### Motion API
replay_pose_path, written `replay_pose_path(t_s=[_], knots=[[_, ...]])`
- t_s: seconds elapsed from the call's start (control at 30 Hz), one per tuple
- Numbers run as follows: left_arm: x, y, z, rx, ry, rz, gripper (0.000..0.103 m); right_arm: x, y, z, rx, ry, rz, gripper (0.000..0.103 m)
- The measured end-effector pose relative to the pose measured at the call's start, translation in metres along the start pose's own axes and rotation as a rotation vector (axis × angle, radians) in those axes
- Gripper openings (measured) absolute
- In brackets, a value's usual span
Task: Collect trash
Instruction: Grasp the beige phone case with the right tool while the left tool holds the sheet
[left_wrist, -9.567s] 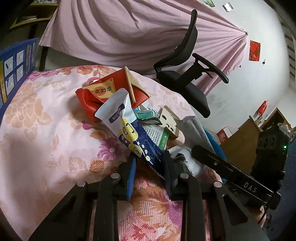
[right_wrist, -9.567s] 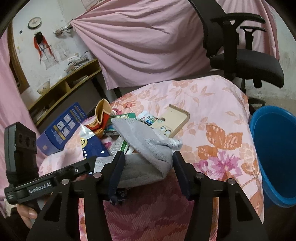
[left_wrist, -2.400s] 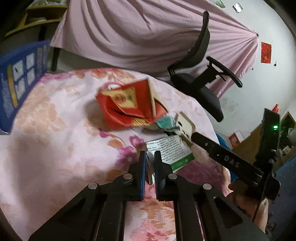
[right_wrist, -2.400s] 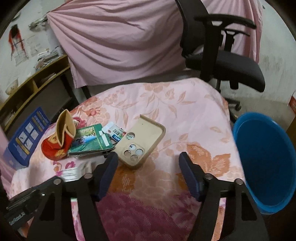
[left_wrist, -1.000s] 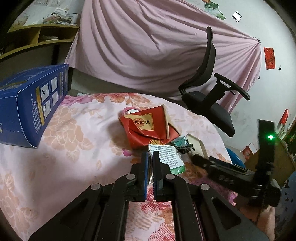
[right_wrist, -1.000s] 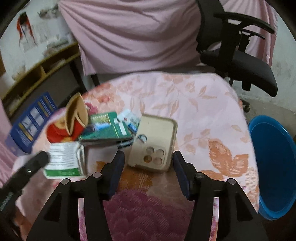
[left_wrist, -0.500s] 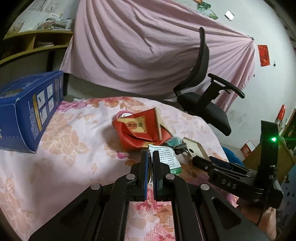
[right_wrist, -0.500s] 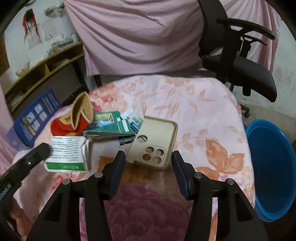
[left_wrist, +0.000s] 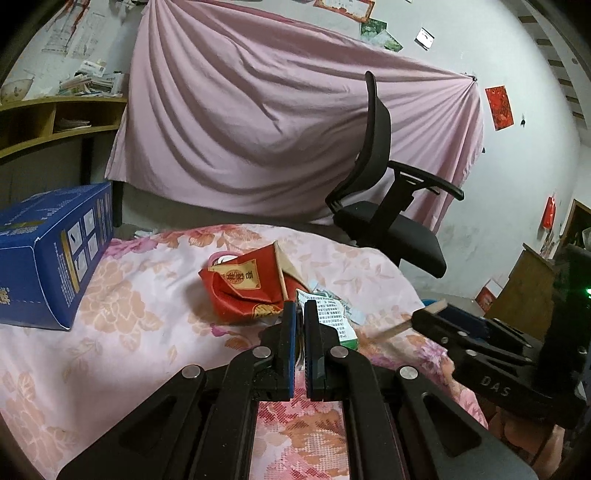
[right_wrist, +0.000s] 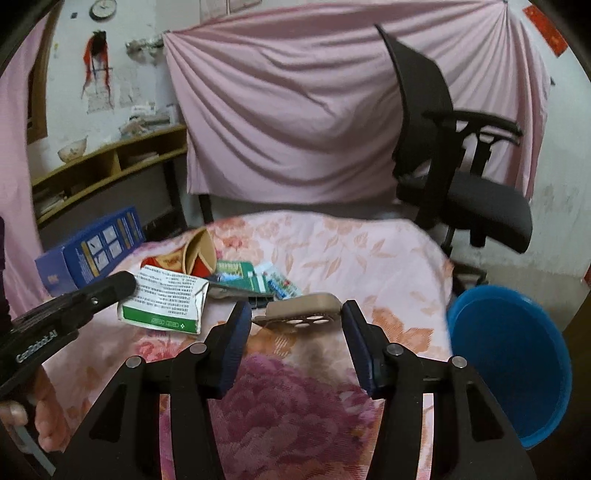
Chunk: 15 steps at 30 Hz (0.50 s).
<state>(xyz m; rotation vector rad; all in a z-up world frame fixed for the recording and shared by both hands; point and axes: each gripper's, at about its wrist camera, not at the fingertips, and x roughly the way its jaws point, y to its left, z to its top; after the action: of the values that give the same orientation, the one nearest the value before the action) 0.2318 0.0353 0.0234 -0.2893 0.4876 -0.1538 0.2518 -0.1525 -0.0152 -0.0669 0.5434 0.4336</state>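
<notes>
Over the flowered bedspread (right_wrist: 369, 251), the left gripper (left_wrist: 300, 314) pinches the corner of a white-and-green carton (right_wrist: 166, 297) between nearly closed fingers, while the right gripper (right_wrist: 295, 321) is spread wide around a tan phone case (right_wrist: 299, 314), with the blue bin (right_wrist: 517, 354) on its right.
</notes>
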Motion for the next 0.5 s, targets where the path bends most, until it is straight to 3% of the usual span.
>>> replay_pose_path(t_s=[0.1, 0.13, 0.17, 0.5], knots=[[0.000, -0.007, 0.000, 0.004, -0.006, -0.007, 0.002, -0.008, -0.002, 0.001, -0.004, -0.044, -0.009, 0.043], [0.001, -0.009, 0.000, 0.007, -0.007, -0.009, 0.002, -0.009, -0.002, 0.002, -0.004, -0.048, -0.005, 0.017], [0.001, -0.012, 0.000, 0.010, -0.008, -0.010, 0.002, -0.009, -0.004, 0.002, 0.000, -0.052, -0.013, 0.010], [0.013, -0.027, -0.003, 0.017, 0.021, -0.009, 0.002, -0.005, -0.033, -0.003, 0.120, 0.000, 0.002, 0.014]])
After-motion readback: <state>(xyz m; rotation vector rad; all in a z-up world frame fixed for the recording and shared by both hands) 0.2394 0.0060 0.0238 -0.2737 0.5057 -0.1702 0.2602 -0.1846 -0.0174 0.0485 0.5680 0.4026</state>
